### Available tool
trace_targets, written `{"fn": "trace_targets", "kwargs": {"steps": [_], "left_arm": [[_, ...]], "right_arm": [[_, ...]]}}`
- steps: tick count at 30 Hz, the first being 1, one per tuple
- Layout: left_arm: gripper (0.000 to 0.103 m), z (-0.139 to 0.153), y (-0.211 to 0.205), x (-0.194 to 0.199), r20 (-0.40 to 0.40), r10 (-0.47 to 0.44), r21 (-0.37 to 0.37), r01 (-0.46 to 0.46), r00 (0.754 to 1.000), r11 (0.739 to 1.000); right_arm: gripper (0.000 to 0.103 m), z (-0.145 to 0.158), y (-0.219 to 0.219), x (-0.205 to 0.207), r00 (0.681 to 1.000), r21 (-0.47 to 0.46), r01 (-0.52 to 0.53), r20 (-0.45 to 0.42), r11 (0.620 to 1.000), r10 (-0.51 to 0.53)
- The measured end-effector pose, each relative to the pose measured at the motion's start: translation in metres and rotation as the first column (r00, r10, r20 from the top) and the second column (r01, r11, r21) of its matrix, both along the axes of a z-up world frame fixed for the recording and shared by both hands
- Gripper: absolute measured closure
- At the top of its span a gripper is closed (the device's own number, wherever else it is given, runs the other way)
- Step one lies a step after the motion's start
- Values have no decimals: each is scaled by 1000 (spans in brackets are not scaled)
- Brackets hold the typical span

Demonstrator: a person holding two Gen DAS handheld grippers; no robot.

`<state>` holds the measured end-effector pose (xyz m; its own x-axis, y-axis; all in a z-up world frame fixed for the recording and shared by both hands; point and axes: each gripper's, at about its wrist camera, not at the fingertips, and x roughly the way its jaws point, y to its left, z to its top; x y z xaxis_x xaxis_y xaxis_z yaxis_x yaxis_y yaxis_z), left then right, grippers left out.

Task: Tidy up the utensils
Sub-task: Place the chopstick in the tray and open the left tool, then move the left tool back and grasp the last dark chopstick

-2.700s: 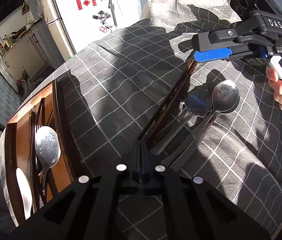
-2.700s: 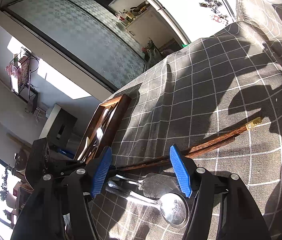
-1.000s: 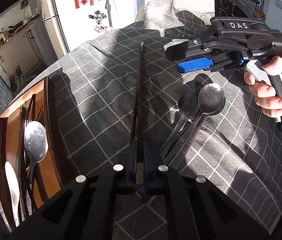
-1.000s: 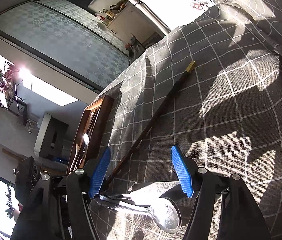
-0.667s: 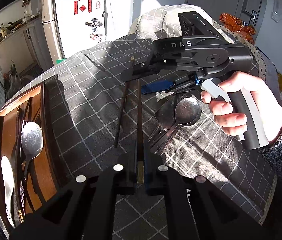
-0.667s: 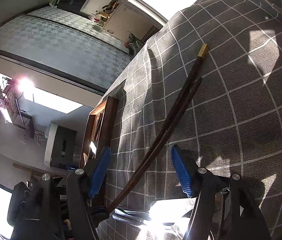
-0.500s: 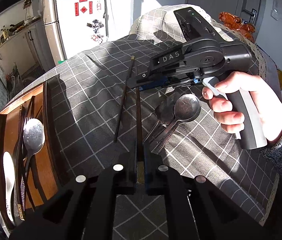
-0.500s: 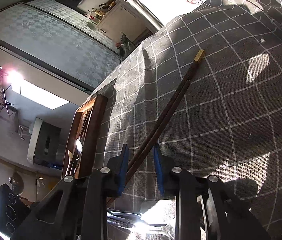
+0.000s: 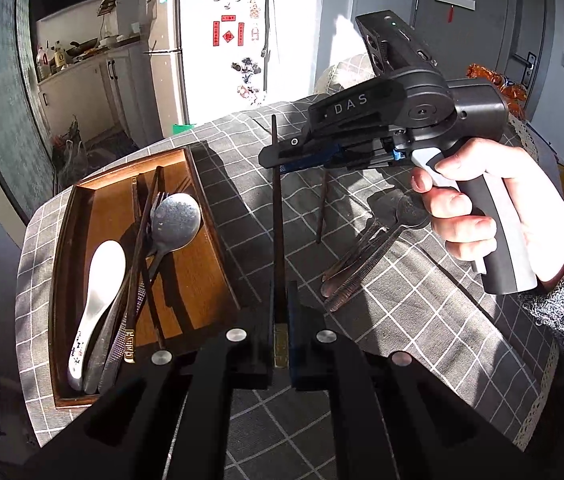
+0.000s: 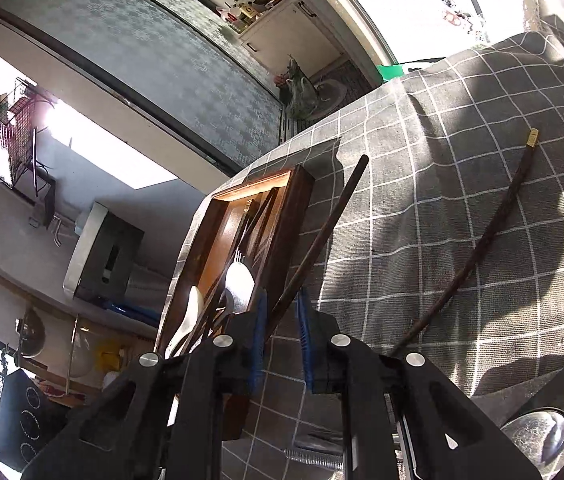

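A dark wooden chopstick (image 9: 278, 216) is hanging in the air just right of the wooden tray (image 9: 202, 216), gripped at both ends: the left gripper (image 9: 280, 334) is clamping its gold-capped butt with jaws narrowed hard onto it, while the right gripper (image 9: 282, 160) is pinching the stick near its tip, jaws nearly together around it. Half a second back that right tool was only arriving at the stick low over the cloth; now the chopstick has been raised and swung toward the tray, which has come much closer in the left wrist view. Its partner, a second chopstick (image 10: 477, 248), is lying alone on the checked tablecloth (image 9: 421, 320) well right of the tray, parted from the lifted one it lay beside a moment ago. Beyond it, further right of the tray, a pile of metal spoons (image 9: 365, 256) is waiting on the bench. Inside the tray, a white ceramic spoon (image 9: 96, 288), a metal spoon (image 9: 174, 216), a fork and other chopsticks are already resting. By the look of it, the pair has been split rather than moved together, so one more trip for the stray stick appears likely after this one is laid in the tray.
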<state>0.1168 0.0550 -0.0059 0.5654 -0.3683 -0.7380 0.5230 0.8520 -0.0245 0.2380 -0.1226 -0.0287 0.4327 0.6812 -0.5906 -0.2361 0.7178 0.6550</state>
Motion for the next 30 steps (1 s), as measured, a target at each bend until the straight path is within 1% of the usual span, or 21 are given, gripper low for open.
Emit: {"fn": "trace_targets", "kwargs": {"steps": [1, 3, 7, 8, 10, 12, 13, 14, 16, 18, 20, 21, 22, 24, 26, 27, 30], "left_arm": [[96, -1, 8, -1, 8, 24, 10, -24, 1000, 1000], [96, -5, 21, -4, 34, 92, 57, -94, 995, 994], [96, -13, 41, -1, 49, 194, 94, -198, 980, 976], [96, -15, 44, 1, 48, 214, 98, -218, 976, 971], [96, -18, 48, 7, 46, 243, 104, -246, 969, 964], [96, -19, 53, 15, 42, 271, 99, -274, 962, 957], [96, -19, 54, 17, 38, 271, 94, -274, 962, 957], [96, -20, 55, 20, 38, 271, 93, -273, 962, 958], [96, -21, 55, 24, 44, 268, 107, -272, 962, 956], [96, -26, 54, 28, 51, 270, 126, -274, 961, 953], [91, -30, 53, 29, 78, 275, 162, -285, 958, 945], [78, -31, 52, 28, 93, 277, 179, -290, 956, 940], [62, -32, 52, 27, 107, 281, 188, -297, 954, 936], [48, -28, 50, 23, 126, 284, 185, -303, 951, 935], [45, -21, 46, 17, 143, 284, 183, -307, 948, 934], [39, -16, 41, 14, 154, 276, 177, -301, 949, 937], [35, -3, 16, 7, 151, 210, 146, -232, 966, 962]], "right_arm": [[88, 2, 14, 3, 1000, -10, -20, 13, 1000, 20], [88, 3, 43, 10, 998, -29, -62, 28, 998, 63], [88, -6, 84, 26, 996, -59, -89, 5, 994, 90], [88, -8, 90, 28, 996, -65, -90, -3, 994, 90], [87, -10, 97, 29, 995, -47, -96, -20, 994, 96], [86, -5, 98, 20, 993, -38, -115, 1, 993, 115], [76, -1, 97, 15, 991, -41, -130, 20, 991, 131], [61, 3, 95, 8, 989, -46, -142, 42, 989, 144], [53, 12, 86, -4, 984, -62, -155, 80, 986, 160], [52, 19, 68, -14, 981, -66, -155, 104, 986, 161], [48, 25, 44, -23, 981, -58, -142, 128, 988, 148], [47, 28, 31, -26, 981, -59, -132, 139, 990, 139], [47, 29, 18, -30, 980, -63, -118, 151, 991, 126], [44, 32, -10, -38, 979, -83, -85, 179, 993, 99], [41, 32, -38, -40, 979, -91, -43, 193, 995, 60], [41, 31, -52, -39, 981, -87, -19, 191, 996, 35], [39, 21, -90, -33, 986, -42, 49, 163, 998, -41]]}}
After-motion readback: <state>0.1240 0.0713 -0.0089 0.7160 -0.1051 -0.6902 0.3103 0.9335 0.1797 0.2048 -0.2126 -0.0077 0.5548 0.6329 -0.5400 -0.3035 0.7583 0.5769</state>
